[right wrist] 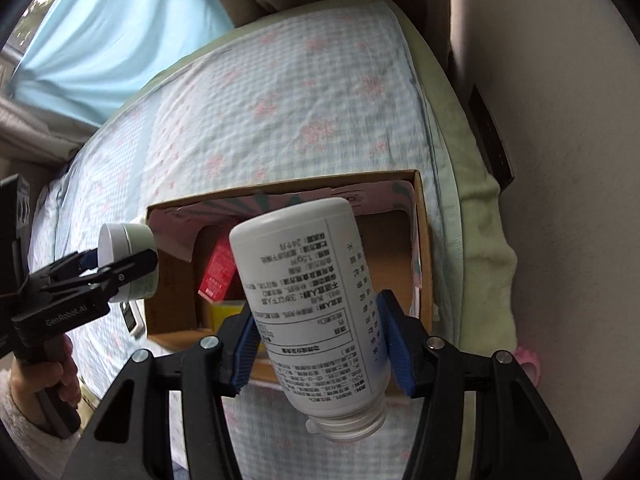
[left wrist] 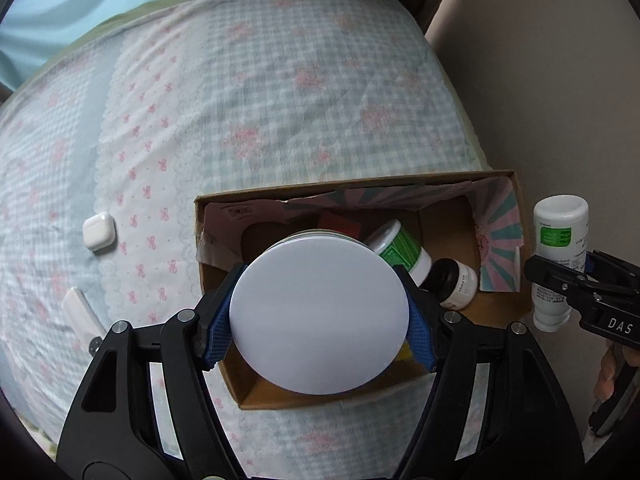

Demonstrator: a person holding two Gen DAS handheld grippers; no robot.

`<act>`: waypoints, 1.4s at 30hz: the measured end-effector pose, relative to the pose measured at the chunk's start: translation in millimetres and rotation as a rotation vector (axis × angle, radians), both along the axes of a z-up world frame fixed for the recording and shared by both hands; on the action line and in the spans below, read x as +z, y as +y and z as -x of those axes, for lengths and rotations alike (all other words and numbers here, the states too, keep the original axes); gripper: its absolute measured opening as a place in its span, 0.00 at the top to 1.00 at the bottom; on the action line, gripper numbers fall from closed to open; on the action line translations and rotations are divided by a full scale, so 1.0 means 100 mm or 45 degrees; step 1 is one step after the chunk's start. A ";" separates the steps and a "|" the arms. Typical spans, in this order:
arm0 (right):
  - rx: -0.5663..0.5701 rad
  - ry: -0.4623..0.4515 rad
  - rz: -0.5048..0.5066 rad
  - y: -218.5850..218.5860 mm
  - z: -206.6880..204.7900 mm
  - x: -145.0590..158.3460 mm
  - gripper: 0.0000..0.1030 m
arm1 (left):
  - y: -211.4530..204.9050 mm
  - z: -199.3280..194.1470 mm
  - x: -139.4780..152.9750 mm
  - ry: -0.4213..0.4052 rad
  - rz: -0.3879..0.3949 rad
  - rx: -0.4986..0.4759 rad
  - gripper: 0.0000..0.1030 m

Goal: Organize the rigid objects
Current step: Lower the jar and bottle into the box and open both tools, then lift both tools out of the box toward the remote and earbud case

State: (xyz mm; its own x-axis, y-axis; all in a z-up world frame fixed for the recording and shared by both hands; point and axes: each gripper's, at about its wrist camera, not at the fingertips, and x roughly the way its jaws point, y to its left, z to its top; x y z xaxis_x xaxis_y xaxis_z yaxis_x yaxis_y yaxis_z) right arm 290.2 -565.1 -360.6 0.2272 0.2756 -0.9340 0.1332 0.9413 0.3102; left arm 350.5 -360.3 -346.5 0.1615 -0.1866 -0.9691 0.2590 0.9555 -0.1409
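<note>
Right gripper [right wrist: 320, 344] around upside-down white bottle [right wrist: 316, 304], cap toward camera.

Checked, flowered bed cover [left wrist: 280, 100] bearing open cardboard box [left wrist: 224, 380], white earbud case [left wrist: 99, 231].

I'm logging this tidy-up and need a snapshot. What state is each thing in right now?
Left claw: shut on the round jar.
Round jar: held over the box, lid on.
Right claw: shut on the white bottle.
White bottle: held cap-down, tilted.
Cardboard box: open, partly filled.
Earbud case: closed, on the bedspread.
</note>
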 end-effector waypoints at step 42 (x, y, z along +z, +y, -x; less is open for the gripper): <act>0.053 -0.080 0.139 0.25 -0.10 0.53 0.00 | 0.44 0.28 0.75 -0.086 -0.051 0.011 0.00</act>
